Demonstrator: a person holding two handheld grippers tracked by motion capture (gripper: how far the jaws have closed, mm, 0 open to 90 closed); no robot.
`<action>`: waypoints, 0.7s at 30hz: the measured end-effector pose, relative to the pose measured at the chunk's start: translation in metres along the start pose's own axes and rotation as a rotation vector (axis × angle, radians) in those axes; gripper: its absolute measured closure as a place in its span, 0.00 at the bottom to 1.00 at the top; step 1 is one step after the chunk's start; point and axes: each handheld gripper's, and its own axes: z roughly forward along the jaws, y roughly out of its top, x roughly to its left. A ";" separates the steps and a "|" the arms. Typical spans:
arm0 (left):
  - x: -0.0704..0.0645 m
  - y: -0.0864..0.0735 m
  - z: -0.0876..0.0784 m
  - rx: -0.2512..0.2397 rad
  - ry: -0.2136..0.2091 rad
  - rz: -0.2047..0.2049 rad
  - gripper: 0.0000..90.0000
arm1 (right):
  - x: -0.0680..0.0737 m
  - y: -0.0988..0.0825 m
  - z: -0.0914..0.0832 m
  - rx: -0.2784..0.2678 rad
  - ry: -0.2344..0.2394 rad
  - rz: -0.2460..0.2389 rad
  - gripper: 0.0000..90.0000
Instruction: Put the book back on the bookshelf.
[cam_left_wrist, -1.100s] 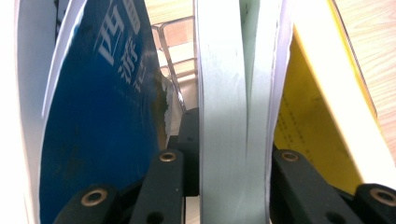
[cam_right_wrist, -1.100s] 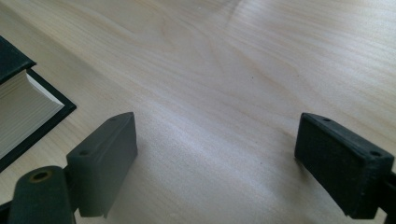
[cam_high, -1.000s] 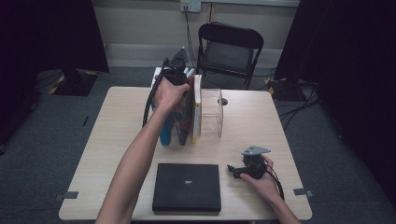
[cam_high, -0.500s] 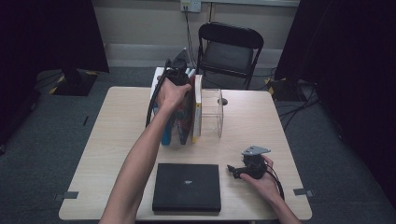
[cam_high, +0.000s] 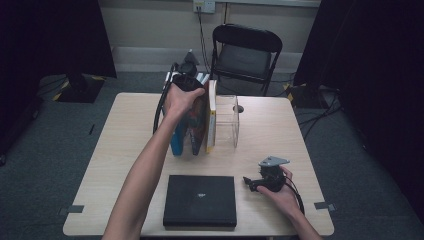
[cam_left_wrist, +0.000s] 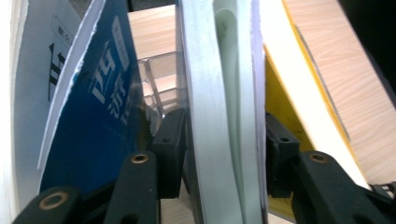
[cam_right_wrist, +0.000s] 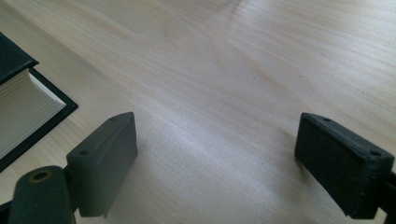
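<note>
A row of upright books stands against a clear stand (cam_high: 227, 122) at mid-table: a blue one (cam_high: 177, 137), a dark one and a yellow-edged one (cam_high: 212, 120). My left gripper (cam_high: 182, 82) reaches down into the row from above. In the left gripper view its jaws (cam_left_wrist: 223, 135) straddle a white-paged book (cam_left_wrist: 210, 93), between the blue cover (cam_left_wrist: 93, 116) and the yellow book (cam_left_wrist: 299, 93). The jaws have just been opening and the pads sit close beside the book without clamping it. My right gripper (cam_high: 250, 182) rests open on the table at front right, nothing between its jaws (cam_right_wrist: 215, 158).
A black book (cam_high: 200, 200) lies flat at the table's front edge, its corner (cam_right_wrist: 18, 102) just left of the right gripper. A black folding chair (cam_high: 245, 50) stands behind the table. Bare wood lies to the left and right of the book row.
The left hand stays on top of the upright books with barely any shift. The right hand and its gripper have not moved.
</note>
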 end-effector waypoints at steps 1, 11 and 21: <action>0.000 0.000 -0.002 -0.009 -0.008 0.002 0.58 | 0.000 0.000 0.000 0.000 0.000 0.000 0.14; 0.009 -0.001 -0.021 -0.109 -0.033 -0.020 0.50 | 0.000 0.000 0.000 -0.001 0.000 0.000 0.14; 0.016 -0.007 -0.031 -0.141 -0.069 -0.013 0.59 | 0.000 0.000 0.000 0.000 -0.001 0.000 0.14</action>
